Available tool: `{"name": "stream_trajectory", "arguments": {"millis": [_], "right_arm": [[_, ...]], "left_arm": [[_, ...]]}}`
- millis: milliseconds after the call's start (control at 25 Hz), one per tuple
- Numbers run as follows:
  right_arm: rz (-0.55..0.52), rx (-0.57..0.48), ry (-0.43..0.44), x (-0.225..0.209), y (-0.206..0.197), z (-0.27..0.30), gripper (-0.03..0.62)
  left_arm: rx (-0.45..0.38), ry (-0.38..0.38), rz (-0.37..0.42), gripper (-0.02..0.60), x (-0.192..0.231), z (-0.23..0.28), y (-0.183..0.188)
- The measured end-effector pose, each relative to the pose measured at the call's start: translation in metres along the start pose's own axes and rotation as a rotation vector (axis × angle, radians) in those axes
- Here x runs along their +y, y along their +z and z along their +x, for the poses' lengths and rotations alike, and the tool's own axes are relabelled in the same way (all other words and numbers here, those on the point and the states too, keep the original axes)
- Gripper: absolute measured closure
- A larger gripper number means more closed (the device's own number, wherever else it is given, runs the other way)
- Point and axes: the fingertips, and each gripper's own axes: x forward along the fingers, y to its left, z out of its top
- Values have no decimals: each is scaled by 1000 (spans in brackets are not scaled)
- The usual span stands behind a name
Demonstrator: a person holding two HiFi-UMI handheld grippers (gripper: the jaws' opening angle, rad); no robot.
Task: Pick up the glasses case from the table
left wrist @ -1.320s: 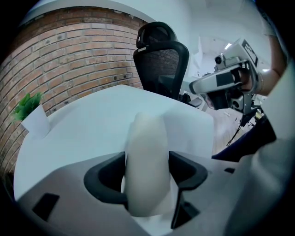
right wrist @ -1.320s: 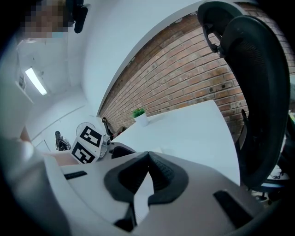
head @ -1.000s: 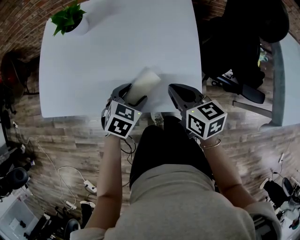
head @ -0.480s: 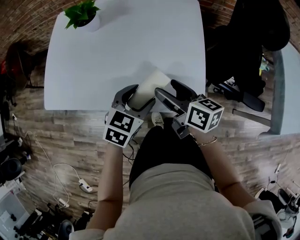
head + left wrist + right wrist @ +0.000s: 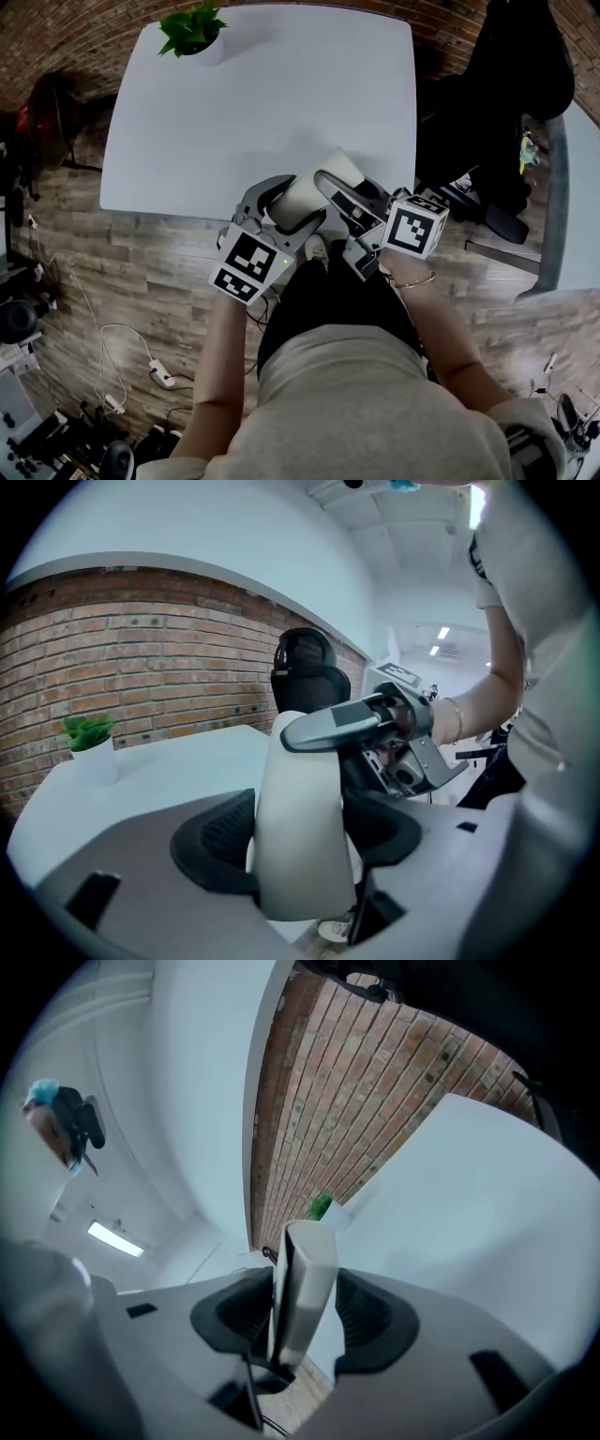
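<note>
Now L gripper [image 5: 300,829] grips glasses case [image 5: 314,187]; R gripper [image 5: 298,1312] jaws closing round it.

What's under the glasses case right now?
The white oblong glasses case hangs in the left gripper over the white table's near edge. Below its lower end wooden floor shows; the table part directly beneath is covered.

The glasses case [image 5: 314,187] is a smooth, cream-white oblong with rounded ends, shut. It is off the table [image 5: 262,94], in the air over the near edge, right of that edge's middle, its long axis slanting up towards the far right corner. The left gripper [image 5: 298,841] clamps its near end; the right gripper [image 5: 298,1312] is closing on its thin sides
</note>
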Motion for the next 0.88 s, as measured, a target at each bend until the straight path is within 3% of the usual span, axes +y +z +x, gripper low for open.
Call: {"name": "stream_trajectory", "arguments": {"millis": [240,600,880], "right_arm": [[13,21,68,25,2,3,441],[-223,53,53,54,17,13,444],[-308,16,63,74,33,14,444]], "left_arm": [[-12,59,30,286,1,-15,8],[-17,170,32,287,17,-32,14],[-52,240,-27,287,28,-62,16]]}}
